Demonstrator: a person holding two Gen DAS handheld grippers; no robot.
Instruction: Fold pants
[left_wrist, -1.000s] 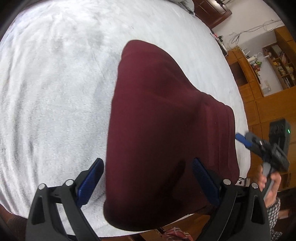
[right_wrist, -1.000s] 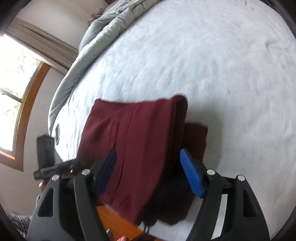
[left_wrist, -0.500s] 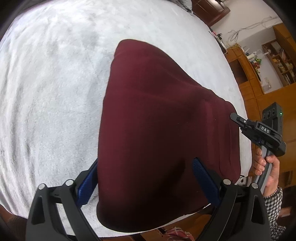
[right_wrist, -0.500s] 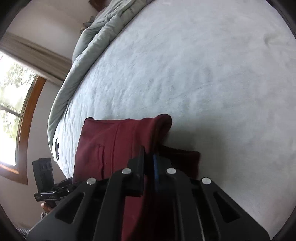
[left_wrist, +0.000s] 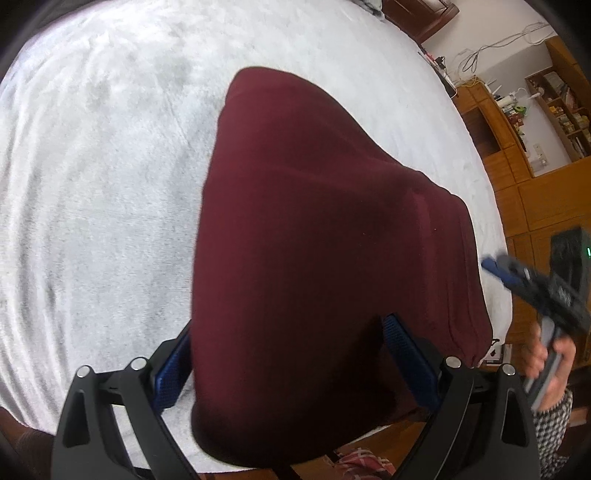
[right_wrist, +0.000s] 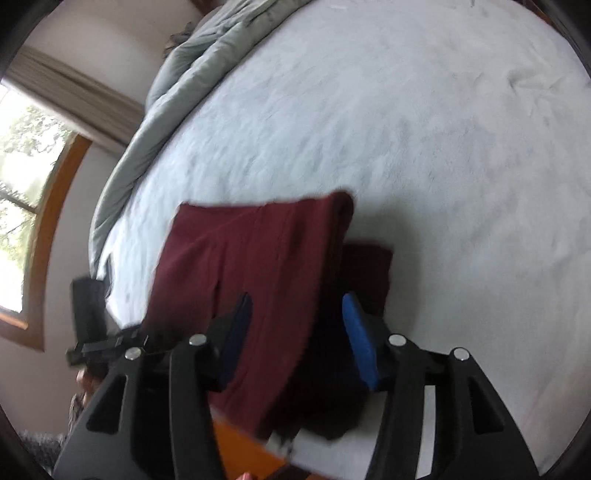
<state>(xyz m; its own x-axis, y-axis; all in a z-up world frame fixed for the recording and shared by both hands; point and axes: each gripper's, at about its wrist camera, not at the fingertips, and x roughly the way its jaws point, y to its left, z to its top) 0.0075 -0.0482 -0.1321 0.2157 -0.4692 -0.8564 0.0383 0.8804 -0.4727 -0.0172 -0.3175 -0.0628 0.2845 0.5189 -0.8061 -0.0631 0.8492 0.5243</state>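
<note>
The folded maroon fabric pants (left_wrist: 325, 229) lay at the near edge of the white fleecy bed cover (left_wrist: 96, 192). The left gripper (left_wrist: 286, 363) stood wide, straddling their hem. The right gripper (right_wrist: 297, 332) had just been opening, its blue pads (right_wrist: 360, 341) flanking the cloth without pressing.

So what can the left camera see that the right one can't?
Only the left view shows the wooden shelves and the wall wires. Only the right view shows the window, the curtain and the grey quilt. Both show the red pants on the white bed, with each tool's blue pads either side of them.
</note>
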